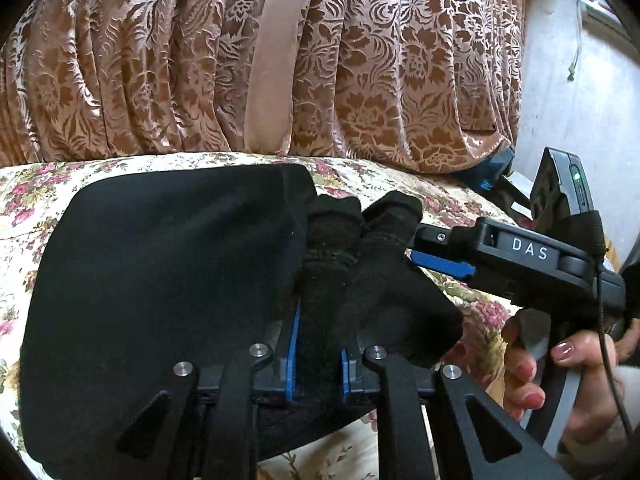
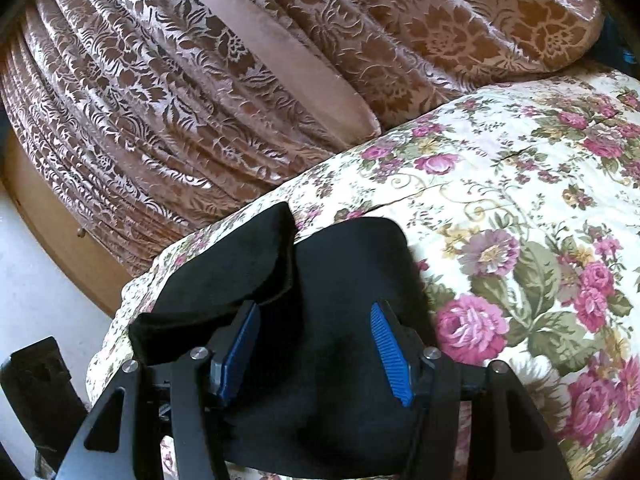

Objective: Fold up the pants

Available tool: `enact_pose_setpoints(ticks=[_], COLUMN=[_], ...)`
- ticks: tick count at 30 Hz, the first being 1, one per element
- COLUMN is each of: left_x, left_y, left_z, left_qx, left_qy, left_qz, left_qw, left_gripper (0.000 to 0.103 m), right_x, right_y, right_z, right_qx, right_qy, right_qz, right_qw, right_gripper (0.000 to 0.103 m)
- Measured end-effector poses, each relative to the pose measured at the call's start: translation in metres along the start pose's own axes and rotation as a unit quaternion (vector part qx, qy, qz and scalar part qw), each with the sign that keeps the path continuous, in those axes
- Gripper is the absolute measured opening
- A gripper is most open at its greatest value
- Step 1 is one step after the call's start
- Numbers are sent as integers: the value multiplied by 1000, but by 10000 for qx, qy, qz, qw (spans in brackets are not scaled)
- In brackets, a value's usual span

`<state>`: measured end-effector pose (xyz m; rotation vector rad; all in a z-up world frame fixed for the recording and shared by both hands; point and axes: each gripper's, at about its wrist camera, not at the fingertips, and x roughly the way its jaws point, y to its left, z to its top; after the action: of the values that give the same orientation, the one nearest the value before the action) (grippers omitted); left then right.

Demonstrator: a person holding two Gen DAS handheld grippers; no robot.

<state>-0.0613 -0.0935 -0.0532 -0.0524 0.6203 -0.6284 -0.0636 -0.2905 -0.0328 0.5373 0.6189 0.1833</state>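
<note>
Black pants lie folded on a floral bedspread. My left gripper is shut on a bunched fold of the pants, held between its blue pads. My right gripper comes in from the right beside that bunch; in this view its tips are hidden in the cloth. In the right wrist view the right gripper has its blue pads apart over the pants; a loose fold rests on the left finger.
A brown patterned curtain hangs behind the bed. The bedspread stretches to the right. A white wall stands at the far right. A wooden edge and pale floor show at the left.
</note>
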Motion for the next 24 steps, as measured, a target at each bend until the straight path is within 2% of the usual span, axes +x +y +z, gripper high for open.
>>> enact_pose_setpoints(ticks=[9,12,16,18,20,22,24], left_x=[5,2,-7,-15,-23,-31,-43], left_y=[0,1,-3,-7,-9,-3,13], left_z=[-5,-6,-7,-8,-7,-1,9], left_qx=[83,50,-2,59,80,-46,-376], left_qy=[29,26,19,-57,-103,-143,-363], left_qz=[25,-83,-567,-791,-843,-791,-609], left_qw=[10000,9999,9984,9968,9964,9968,9968], left_gripper=[16,27,59,62,62,62,63], right_x=[-2,2,8,11,13,14,15], right_y=[13,14,15,14,10,7,5], right_z=[-2,-3,-6,-7,-8,-8,-8], right_qx=[-72,8,64,137,240,342,411], right_qy=[-24,112,292,361,427,468,532], right_qz=[264,397,436,454,477,518,552], right_qw=[9996,9991,9986,9982,9977,9970,9962], right_gripper=[59,59,59,59,59,59,59])
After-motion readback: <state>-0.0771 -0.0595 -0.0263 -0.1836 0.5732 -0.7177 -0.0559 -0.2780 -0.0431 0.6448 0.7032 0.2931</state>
